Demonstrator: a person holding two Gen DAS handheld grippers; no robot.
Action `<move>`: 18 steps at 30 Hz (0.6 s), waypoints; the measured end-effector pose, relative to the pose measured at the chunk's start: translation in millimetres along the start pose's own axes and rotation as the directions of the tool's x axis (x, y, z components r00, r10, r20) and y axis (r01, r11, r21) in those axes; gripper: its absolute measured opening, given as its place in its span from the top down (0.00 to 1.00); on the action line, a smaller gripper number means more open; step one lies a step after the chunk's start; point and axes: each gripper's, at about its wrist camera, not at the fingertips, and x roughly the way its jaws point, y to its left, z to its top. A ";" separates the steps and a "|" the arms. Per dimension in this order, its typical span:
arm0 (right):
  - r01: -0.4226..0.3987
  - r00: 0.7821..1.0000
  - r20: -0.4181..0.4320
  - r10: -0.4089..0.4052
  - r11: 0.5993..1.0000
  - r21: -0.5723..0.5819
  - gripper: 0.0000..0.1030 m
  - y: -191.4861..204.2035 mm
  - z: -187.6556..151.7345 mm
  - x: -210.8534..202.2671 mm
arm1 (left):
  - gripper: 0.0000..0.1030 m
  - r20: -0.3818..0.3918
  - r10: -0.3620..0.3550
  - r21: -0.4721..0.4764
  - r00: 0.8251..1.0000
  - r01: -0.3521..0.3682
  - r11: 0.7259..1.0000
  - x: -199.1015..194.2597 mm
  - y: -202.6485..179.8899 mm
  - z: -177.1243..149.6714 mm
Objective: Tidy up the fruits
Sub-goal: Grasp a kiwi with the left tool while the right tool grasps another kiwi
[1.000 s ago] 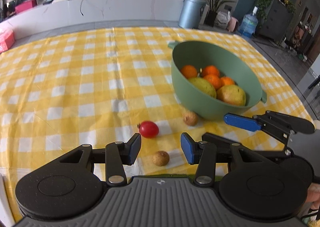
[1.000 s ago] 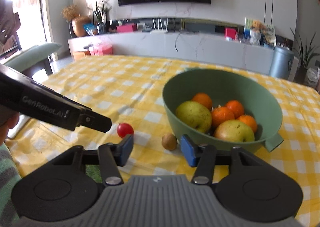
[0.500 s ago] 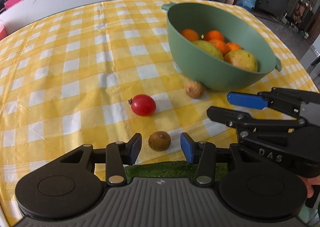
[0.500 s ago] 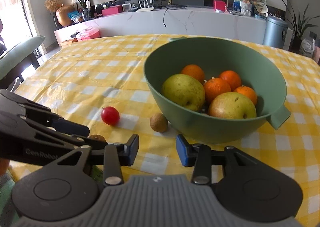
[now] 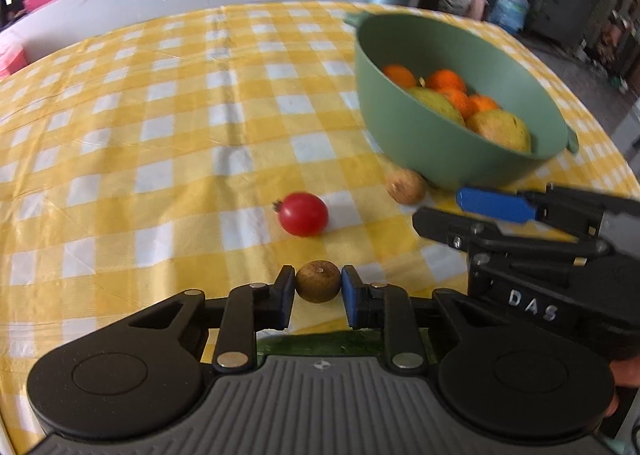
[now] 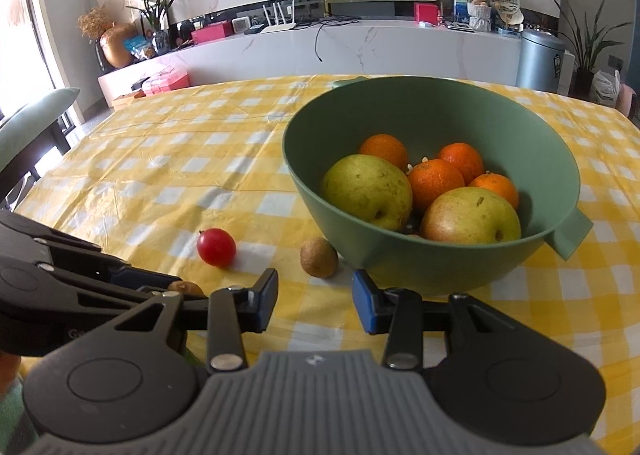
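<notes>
My left gripper [image 5: 318, 289] is shut on a small brown round fruit [image 5: 318, 287] at the table's near edge; the fruit also peeks out in the right wrist view [image 6: 186, 287]. A red cherry tomato [image 5: 303, 213] [image 6: 216, 247] lies just beyond. A second brown fruit [image 5: 406, 186] [image 6: 319, 257] lies against the green bowl [image 5: 420, 135] [image 6: 400, 259], which holds oranges and two pears. My right gripper [image 6: 315, 297] is open and empty, just short of that second brown fruit; it shows at the right of the left wrist view [image 5: 452, 211].
The table has a yellow checked cloth [image 5: 160, 135]. Something green [image 5: 340, 343] lies at the near edge under my left gripper. A chair [image 6: 28, 127] stands at the table's left. A counter [image 6: 320, 47] and a bin [image 6: 538, 59] stand behind.
My left gripper moved forward and closed on the near brown fruit, which was loose between open fingers before. My right gripper drew closer to the bowl and the second brown fruit.
</notes>
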 end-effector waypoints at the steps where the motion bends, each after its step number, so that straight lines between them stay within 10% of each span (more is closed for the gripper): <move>1: 0.005 1.000 0.001 -0.005 1.000 0.007 0.62 1.3 0.0 1.4 | 0.73 0.011 0.005 -0.014 1.000 -0.005 1.000 -2.2 2.6 0.7; 18: 0.091 0.996 -0.041 -0.085 0.978 0.187 0.75 3.1 6.4 30.7 | 0.73 0.052 0.020 -0.076 0.998 -0.016 0.997 -9.6 15.3 2.8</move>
